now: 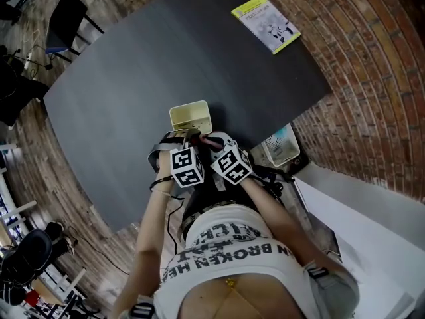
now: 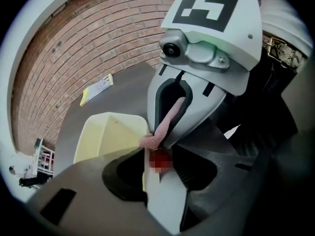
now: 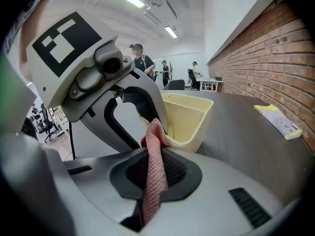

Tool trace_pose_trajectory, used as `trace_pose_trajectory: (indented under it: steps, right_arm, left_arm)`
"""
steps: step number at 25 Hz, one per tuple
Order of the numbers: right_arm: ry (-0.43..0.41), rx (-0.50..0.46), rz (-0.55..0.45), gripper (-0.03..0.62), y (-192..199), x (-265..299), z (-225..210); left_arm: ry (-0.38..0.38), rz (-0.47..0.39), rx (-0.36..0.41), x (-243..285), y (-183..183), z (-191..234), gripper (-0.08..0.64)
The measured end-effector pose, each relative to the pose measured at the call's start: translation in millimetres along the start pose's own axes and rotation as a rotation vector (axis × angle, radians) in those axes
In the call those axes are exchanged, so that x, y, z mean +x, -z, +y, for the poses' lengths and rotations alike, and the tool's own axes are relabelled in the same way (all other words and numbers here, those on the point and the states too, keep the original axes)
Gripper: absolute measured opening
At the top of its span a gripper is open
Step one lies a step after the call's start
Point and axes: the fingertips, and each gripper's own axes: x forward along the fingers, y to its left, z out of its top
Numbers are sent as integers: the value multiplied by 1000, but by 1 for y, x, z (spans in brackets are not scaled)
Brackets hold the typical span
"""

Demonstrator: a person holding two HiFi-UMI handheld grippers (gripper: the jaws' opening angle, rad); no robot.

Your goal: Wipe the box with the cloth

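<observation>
Located the box (image 1: 190, 116), pale yellow, open-topped and upright, on the dark grey table (image 1: 166, 52), close to its near edge and directly ahead of both grippers. Noted the pink waffle-weave cloth (image 3: 153, 171) clamped edge-on in the right gripper (image 2: 165, 137), jaws closed onto it, free end poking out past the tips and meeting the near rim of the box. Recorded the left gripper (image 1: 188, 138) just beside the right one, at the same near wall, jaws spread apart and gripping nothing. Saw, from the left gripper view, a thin yellow strip of box wall in the gap, pad contact not resolvable. Confirmed from the right gripper view one dark finger (image 3: 142, 102) of the left gripper reaching to the rim next to the cloth end. Logged both marker cubes (image 1: 187, 166) side by side in the head view, almost touching, above the person's pale printed shirt (image 1: 232, 244). Spotted a yellow-edged booklet (image 1: 265, 24) flat on the far right part of the table, well apart from the box. Marked a brick wall (image 2: 74, 48) along the table's right side, wood flooring and a dark chair (image 1: 66, 18) off to the left, plus several standing people (image 3: 140, 58) far back in the room under ceiling strip lights.
</observation>
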Motion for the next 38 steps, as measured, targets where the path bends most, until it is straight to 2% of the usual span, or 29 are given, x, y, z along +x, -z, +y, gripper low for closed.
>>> trace_pose_trajectory:
  steps: [8, 18, 27, 33, 38]
  right_arm:
    - [-15, -12, 25, 17, 6, -1, -4]
    - [-84, -98, 55, 17, 10, 1, 11]
    - [-87, -114, 33, 17, -1, 3, 0]
    - [-116, -142, 23, 17, -8, 2, -11]
    - [-80, -113, -21, 17, -21, -4, -29]
  left_arm:
    - [47, 10, 15, -4, 15, 1, 155]
    - [131, -30, 199, -19, 36, -11, 153]
    - [205, -27, 327, -27, 52, -17, 152]
    - [197, -11, 337, -24, 55, -19, 152]
    - [206, -15, 336, -23, 56, -20, 152]
